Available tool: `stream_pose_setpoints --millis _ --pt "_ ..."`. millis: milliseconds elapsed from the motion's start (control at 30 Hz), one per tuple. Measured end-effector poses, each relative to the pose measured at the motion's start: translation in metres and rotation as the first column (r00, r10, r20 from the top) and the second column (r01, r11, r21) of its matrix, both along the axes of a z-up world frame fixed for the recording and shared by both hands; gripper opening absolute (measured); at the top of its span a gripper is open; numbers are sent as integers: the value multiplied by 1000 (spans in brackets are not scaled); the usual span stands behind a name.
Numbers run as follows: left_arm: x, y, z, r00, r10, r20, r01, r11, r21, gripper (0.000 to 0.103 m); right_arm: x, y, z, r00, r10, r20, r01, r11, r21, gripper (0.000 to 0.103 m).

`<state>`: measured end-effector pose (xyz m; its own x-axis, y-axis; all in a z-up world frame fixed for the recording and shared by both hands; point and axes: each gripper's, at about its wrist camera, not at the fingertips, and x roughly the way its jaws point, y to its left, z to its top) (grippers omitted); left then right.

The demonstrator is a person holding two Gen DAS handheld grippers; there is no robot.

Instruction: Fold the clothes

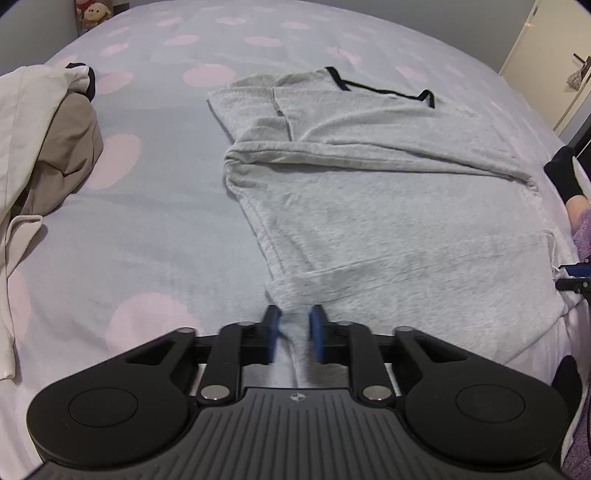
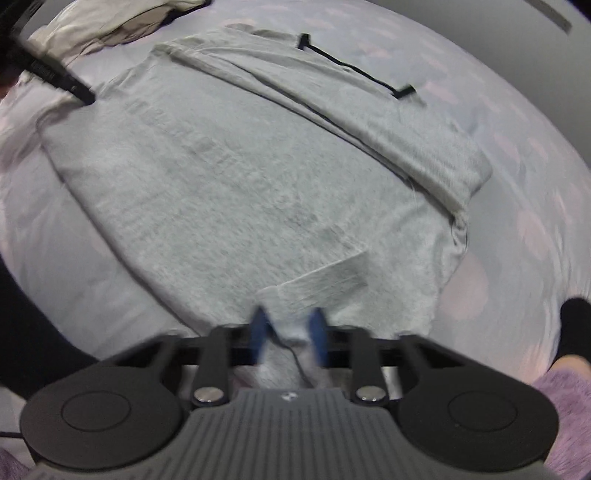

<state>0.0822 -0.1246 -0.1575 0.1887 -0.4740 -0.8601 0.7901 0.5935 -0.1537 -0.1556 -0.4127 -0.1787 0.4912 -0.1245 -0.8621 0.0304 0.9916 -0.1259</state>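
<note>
Spread flat, a grey shirt with a black-trimmed neckline lies on the lilac bedsheet, both sleeves folded in across its chest. Its hem sits toward the near edge of the bed. The left gripper has its blue pads parted around the hem's near left corner, not pinching it. The right gripper, blurred, stands likewise spread at the other hem corner, where a flap is turned up. A heap of beige and white laundry lies near the bed's left edge. A plush toy sits at the far left corner.
</note>
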Motion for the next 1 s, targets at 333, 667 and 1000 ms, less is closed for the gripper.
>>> stream_pose_setpoints --millis 333,667,1000 --pt "-22 18 47 991 52 120 -35 990 -135 6 -43 -30 60 935 -260 242 260 965 34 8" --pt "-17 18 117 962 122 243 -48 957 -287 6 -69 -56 127 808 -378 451 389 918 73 6" --pt "38 -46 125 935 102 341 -19 971 -239 6 15 -109 157 817 -313 484 370 929 -25 6"
